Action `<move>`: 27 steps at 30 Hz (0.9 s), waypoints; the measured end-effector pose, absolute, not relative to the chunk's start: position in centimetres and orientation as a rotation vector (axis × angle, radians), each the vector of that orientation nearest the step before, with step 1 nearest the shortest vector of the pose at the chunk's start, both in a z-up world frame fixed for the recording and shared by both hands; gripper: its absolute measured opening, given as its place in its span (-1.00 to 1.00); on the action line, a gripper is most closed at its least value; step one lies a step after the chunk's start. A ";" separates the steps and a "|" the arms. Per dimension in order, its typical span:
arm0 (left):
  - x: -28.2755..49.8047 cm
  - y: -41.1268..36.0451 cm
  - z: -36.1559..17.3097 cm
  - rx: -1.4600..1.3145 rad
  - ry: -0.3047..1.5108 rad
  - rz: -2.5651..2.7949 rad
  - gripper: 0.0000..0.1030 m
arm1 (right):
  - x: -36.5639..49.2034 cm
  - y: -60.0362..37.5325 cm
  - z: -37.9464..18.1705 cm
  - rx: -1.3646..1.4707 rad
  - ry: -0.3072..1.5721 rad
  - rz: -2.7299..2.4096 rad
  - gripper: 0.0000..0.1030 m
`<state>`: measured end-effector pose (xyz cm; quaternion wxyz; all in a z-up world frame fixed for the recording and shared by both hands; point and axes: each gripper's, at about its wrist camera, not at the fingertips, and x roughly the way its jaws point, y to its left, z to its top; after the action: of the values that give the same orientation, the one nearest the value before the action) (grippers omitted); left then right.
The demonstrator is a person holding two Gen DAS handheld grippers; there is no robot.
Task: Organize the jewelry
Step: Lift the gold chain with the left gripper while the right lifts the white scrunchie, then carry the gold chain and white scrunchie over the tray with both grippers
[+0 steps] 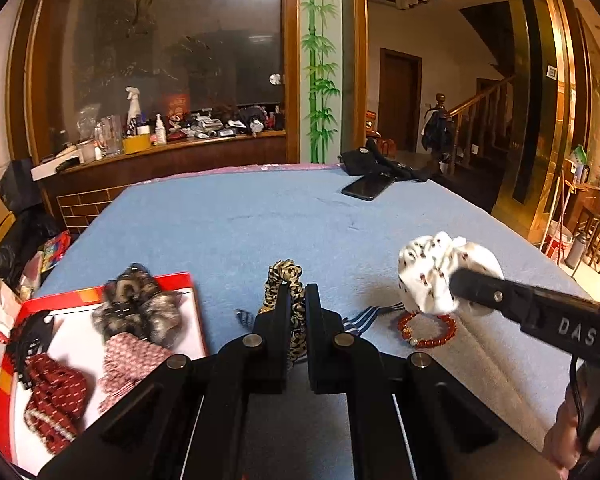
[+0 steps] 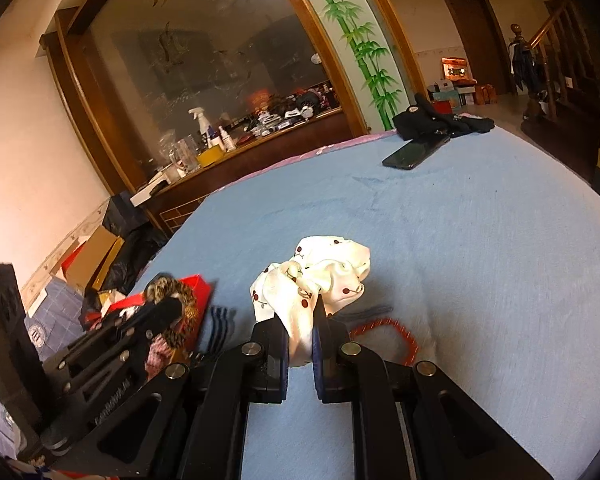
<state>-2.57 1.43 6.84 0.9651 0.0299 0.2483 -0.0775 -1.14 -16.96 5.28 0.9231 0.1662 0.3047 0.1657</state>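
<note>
My left gripper (image 1: 298, 308) is shut on a leopard-print scrunchie (image 1: 286, 276) and holds it above the blue cloth, right of a red-rimmed white tray (image 1: 74, 294). The tray holds a grey furry scrunchie (image 1: 140, 312), a pink patterned one (image 1: 134, 356), a dark red one (image 1: 56, 400) and a black clip (image 1: 28, 340). My right gripper (image 2: 300, 328) is shut on a white cherry-print scrunchie (image 2: 320, 272), also in the left wrist view (image 1: 440, 272). A red bead bracelet (image 1: 428, 330) lies on the cloth under it. A blue striped hair tie (image 1: 360, 318) lies beside the bracelet.
A black phone (image 1: 368, 186) and a black cloth bundle (image 1: 374, 162) lie at the table's far right. A cluttered wooden counter (image 1: 172, 148) stands beyond the far edge. Boxes and bags (image 2: 92, 264) sit left of the table. The blue cloth (image 1: 240, 224) covers the table.
</note>
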 end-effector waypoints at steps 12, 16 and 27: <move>-7.2 7.1 8.1 0.015 0.466 -0.075 -0.89 | -4.7 -13.3 7.1 0.302 0.625 0.409 -0.80; -8.6 10.1 8.4 -0.019 0.456 -0.032 -0.89 | -5.4 -11.1 7.6 0.269 0.629 0.448 -0.80; -12.2 21.8 7.0 -0.161 0.485 0.120 -0.89 | -6.6 -6.2 7.6 0.201 0.656 0.556 -0.79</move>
<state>-12.21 21.84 6.99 0.9658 -0.0797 0.2397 0.0594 -6.63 -6.15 7.58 0.9041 0.0971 0.3176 0.2689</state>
